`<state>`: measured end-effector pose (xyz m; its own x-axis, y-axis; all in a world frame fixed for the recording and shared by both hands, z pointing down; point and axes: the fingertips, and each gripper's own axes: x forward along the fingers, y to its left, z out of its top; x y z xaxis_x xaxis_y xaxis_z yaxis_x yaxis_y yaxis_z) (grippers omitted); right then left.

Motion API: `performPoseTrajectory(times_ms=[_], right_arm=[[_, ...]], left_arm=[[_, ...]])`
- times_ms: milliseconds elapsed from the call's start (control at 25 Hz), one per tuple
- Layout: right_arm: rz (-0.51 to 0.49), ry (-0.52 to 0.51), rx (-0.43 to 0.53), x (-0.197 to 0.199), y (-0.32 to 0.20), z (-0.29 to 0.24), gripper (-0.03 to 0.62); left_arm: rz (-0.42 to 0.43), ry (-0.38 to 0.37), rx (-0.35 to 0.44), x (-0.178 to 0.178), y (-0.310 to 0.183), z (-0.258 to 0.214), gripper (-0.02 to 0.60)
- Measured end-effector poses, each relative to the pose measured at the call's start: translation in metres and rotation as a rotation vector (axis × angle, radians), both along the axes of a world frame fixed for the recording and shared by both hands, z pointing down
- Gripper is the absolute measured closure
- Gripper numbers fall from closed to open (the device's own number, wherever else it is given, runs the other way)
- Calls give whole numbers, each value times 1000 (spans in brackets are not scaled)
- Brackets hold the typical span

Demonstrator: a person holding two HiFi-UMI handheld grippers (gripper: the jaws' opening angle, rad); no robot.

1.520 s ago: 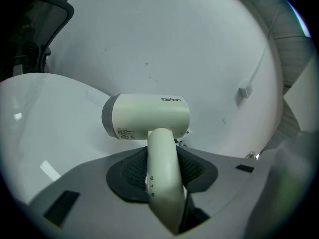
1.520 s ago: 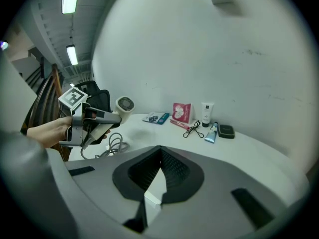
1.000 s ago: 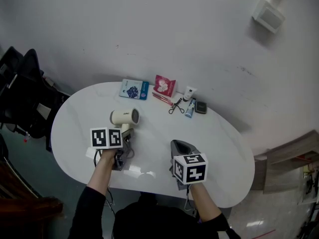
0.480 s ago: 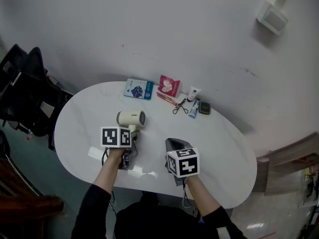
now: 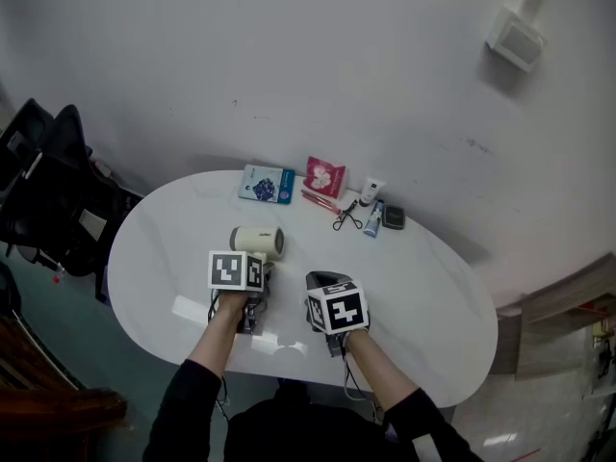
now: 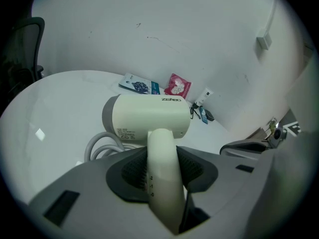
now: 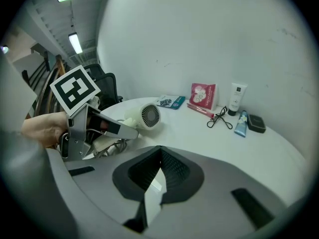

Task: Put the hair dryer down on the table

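A cream hair dryer (image 5: 257, 242) is over the white oval table (image 5: 433, 287), left of its middle. My left gripper (image 5: 258, 275) is shut on the dryer's handle (image 6: 162, 173). The barrel (image 6: 149, 116) lies crosswise just beyond the jaws, and the grey cord (image 6: 99, 143) is coiled on the table beneath it. In the right gripper view the dryer's round rear grille (image 7: 150, 115) sits low by the tabletop; I cannot tell whether it touches. My right gripper (image 5: 322, 279) hovers just right of the left one, shut with nothing held, pads (image 7: 172, 171) meeting at the tips.
Along the table's far edge lie a blue packet (image 5: 266, 184), a pink packet (image 5: 325, 176), an eyelash curler (image 5: 346, 216), a white tube (image 5: 372, 191), a blue tube (image 5: 371, 219) and a dark compact (image 5: 392, 218). A black chair (image 5: 48, 181) stands at the left.
My left gripper has carried the hair dryer a little right and nearer. The right gripper has moved left, so the two now sit close together.
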<state>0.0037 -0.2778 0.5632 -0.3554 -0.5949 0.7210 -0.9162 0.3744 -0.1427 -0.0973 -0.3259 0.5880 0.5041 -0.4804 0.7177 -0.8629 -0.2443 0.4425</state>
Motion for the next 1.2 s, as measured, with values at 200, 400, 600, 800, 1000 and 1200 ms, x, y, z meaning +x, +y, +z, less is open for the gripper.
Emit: performPoseTrajectory(times_ms=[200, 400, 600, 800, 1000, 1200], right_arm=[[-11, 6, 6, -3, -4, -1, 592], [-17, 17, 2, -4, -6, 2, 592], [-19, 22, 0, -4, -7, 4, 592], [-15, 31, -2, 1, -6, 4, 592], [-1, 41, -4, 8, -6, 0, 592], [-3, 42, 0, 9, -5, -1, 592]], left_arm=[[34, -60, -3, 4, -2, 4, 422], [63, -138, 1, 6, -3, 9, 422], [106, -239, 17, 11, -3, 15, 422], [121, -308, 42, 12, -5, 20, 422], [117, -341, 60, 13, -6, 21, 420], [125, -404, 91, 12, -6, 21, 420]])
